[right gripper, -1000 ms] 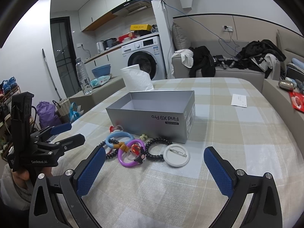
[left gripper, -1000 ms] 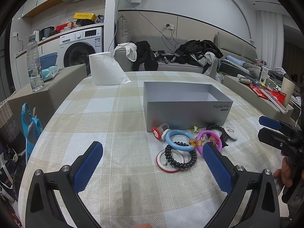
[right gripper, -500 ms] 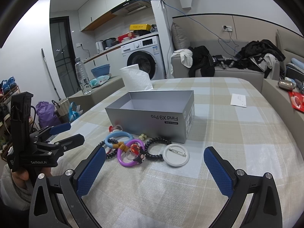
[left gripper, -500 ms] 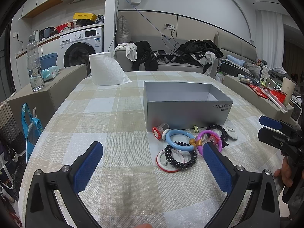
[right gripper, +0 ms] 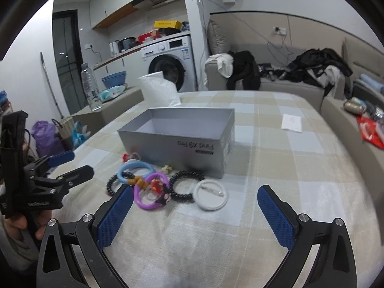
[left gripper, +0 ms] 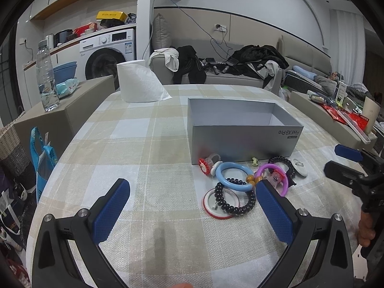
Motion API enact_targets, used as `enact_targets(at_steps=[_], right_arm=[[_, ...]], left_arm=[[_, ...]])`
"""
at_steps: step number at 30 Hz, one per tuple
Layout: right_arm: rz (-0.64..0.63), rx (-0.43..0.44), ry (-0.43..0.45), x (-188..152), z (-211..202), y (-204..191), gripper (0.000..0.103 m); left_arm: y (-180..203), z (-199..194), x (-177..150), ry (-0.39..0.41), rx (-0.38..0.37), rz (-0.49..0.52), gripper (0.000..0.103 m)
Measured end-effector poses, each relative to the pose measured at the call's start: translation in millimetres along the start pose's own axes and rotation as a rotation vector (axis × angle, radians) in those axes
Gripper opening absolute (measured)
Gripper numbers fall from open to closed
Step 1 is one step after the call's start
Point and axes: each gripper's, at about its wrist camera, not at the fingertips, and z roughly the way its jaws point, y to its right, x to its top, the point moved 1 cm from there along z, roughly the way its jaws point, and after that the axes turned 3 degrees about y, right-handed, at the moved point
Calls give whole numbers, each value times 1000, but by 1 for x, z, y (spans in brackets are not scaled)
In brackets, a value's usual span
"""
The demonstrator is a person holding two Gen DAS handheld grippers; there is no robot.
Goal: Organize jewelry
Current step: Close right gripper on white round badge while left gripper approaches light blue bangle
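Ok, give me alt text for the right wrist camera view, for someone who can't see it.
An open right gripper hovers over a checked tablecloth, facing a cluster of rings, bangles and black coil bands lying in front of an open grey box. The left gripper, also open and hand-held, enters from the left.

Matt grey cardboard box (left gripper: 242,129) (smooth) on woven checked tablecloth (left gripper: 148,148); glossy plastic bangles (left gripper: 234,172).

box (left gripper: 242,139) floor partly hidden; purple ring (right gripper: 150,193) charm blurred
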Motion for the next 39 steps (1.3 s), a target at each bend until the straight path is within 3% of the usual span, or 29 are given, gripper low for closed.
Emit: enact_targets(at_steps=[3,5,6,9,11,15,18,23,39], right_arm=[[29,37,-10,1,11,0,103],[32,22,-98,-2,21,-1,103],[21,-3,-185,-4,25,-2,102],[33,-15,-296,-6,30,1,96],[45,-22,-298,-6,31,5,90],[74,-5,-293,-4,38,10,83],[62,-9,-292,-3,45,11,74],[28,-12,-308,-2,54,9,65],[-2,-45,-326,0,60,5,58]], left_arm=[[6,0,1,-4,-34,18,102],[9,3,3,-18,-61,19,102],[10,5,4,-27,-70,18,102],[9,9,5,-53,-102,7,102],[7,12,6,-69,-116,-8,101],[4,18,5,-110,-127,-30,83],[6,20,4,-129,-140,-28,77],[12,17,5,-118,-154,-8,77],[15,20,5,-126,-154,7,77]])
